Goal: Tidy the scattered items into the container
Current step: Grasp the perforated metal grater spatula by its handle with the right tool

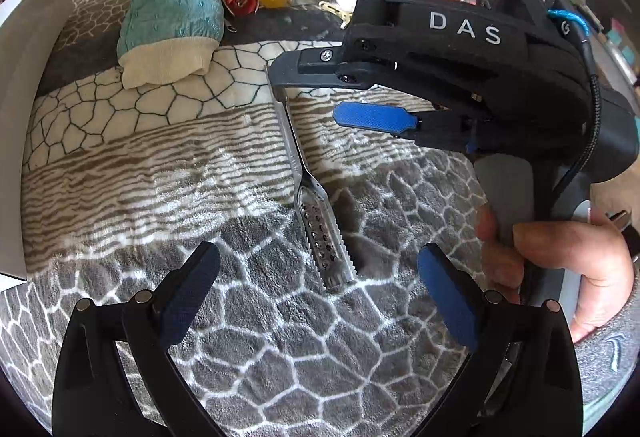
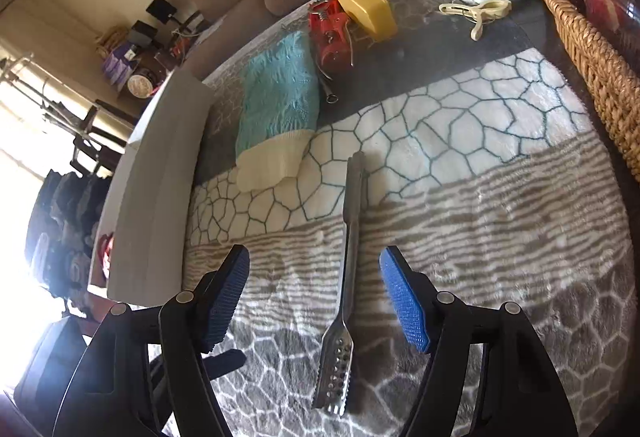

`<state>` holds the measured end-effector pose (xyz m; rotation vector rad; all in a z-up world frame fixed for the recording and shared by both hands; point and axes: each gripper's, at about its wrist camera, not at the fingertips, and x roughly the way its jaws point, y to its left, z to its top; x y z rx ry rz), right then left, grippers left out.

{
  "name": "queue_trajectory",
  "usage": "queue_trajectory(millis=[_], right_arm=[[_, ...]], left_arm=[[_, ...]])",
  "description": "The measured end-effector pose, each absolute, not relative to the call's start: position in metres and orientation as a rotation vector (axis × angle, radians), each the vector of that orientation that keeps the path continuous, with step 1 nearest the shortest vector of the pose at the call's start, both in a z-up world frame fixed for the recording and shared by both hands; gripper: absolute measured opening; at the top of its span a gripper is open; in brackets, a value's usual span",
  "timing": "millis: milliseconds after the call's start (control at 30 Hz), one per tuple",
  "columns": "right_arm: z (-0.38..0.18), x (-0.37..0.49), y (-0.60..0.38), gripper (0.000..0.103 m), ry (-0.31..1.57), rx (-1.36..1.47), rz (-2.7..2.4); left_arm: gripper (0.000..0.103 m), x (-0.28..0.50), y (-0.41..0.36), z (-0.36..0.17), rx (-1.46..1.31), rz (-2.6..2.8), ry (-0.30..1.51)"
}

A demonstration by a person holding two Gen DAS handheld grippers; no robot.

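We hold both grippers over the metal scaler (image 2: 347, 277), which lies flat on the patterned blanket (image 2: 500, 221), toothed head toward us, handle pointing toward the teal sock (image 2: 276, 93). Our right gripper (image 2: 314, 297) is nearer, jaws apart astride the handle, untouching. Our left gripper (image 1: 318, 297) hangs open near the head. The white container (image 2: 160, 177) lies left of the scaler.
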<state>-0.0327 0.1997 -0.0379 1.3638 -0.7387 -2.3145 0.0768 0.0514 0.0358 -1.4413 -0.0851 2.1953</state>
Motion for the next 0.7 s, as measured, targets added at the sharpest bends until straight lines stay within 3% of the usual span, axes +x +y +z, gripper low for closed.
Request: queue_trajectory(millis=[500, 600, 667, 700], right_arm=[[-0.053, -0.047, 0.221, 0.07, -0.801, 1.409, -2.296], [-0.054, -0.047, 0.224, 0.07, -0.803, 1.419, -2.308], [-0.054, -0.047, 0.229, 0.07, -0.818, 1.412, -2.315], [-0.053, -0.047, 0.231, 0.07, -0.825, 1.409, -2.318]], left_arm=[[0.098, 0.072, 0.074, 0.014, -1.464, 2.19, 0.074], [0.086, 0.077, 0.074, 0.014, -1.448, 2.229, 0.19], [0.071, 0.077, 0.066, 0.016, -1.446, 2.235, 0.18], [0.069, 0.076, 0.059, 0.018, -1.45, 2.229, 0.153]])
